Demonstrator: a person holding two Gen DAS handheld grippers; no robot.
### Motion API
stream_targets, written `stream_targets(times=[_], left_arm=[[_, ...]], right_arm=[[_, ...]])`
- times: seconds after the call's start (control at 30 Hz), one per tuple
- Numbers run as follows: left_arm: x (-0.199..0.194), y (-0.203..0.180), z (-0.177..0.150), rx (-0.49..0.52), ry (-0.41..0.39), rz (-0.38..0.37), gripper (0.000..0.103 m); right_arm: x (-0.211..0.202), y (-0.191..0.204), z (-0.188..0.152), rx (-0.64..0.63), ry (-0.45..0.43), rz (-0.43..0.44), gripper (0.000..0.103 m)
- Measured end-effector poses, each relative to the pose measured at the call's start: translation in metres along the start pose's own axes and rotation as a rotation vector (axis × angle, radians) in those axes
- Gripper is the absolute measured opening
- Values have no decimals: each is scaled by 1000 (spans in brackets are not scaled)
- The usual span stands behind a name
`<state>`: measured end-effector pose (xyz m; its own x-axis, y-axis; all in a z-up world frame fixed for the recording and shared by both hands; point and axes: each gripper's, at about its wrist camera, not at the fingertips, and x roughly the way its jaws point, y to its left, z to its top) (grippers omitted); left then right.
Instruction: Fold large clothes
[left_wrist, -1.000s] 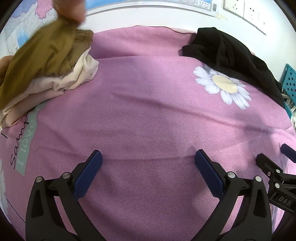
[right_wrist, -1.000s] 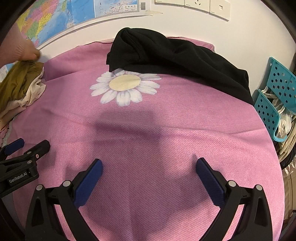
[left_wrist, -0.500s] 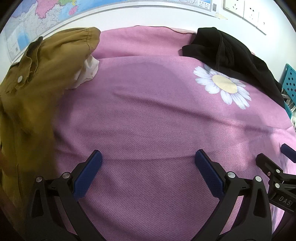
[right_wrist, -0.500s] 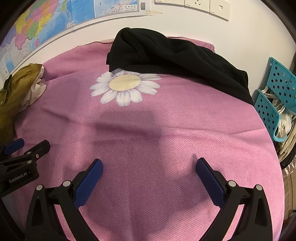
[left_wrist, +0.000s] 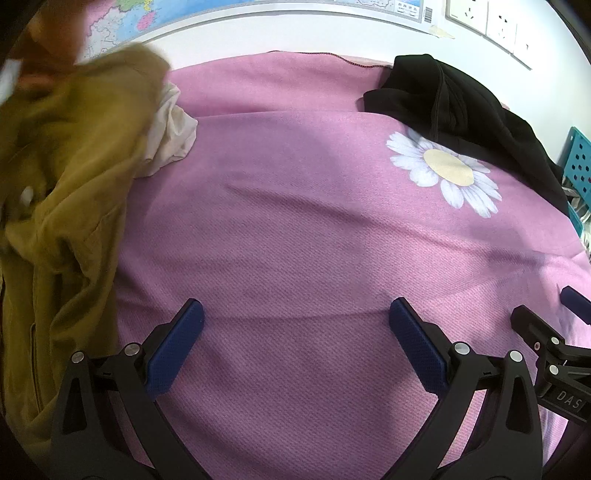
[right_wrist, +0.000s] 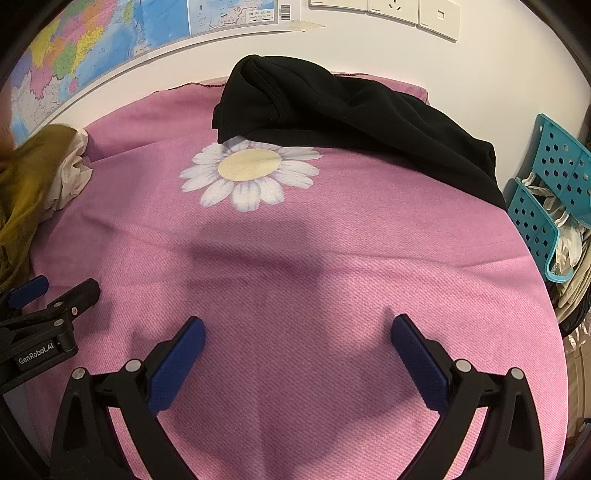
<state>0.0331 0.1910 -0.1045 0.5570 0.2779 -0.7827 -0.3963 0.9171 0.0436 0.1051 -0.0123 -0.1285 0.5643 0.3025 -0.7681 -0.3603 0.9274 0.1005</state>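
Shirt (left_wrist: 66, 206), olive, blurred, bunched at far left, nearer left tool (left_wrist: 295, 332) than right tool (right_wrist: 297, 341); both tools gape empty.

The olive garment (left_wrist: 70, 206), bunched on the cream pile a second ago, now hangs open and blurred, lifted by a hand (left_wrist: 44, 55) at upper left.

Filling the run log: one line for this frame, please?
left gripper: open, empty | right gripper: open, empty | olive garment: blurred, at left, hand on it | black garment: heaped at back | blanket
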Motion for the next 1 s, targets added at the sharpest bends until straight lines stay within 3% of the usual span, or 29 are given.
stream_targets(times=[1.0], left_arm=[[-2,-2,-1,-2,1,-1,99]], right_arm=[[0,0,0,-1,0,0,98]])
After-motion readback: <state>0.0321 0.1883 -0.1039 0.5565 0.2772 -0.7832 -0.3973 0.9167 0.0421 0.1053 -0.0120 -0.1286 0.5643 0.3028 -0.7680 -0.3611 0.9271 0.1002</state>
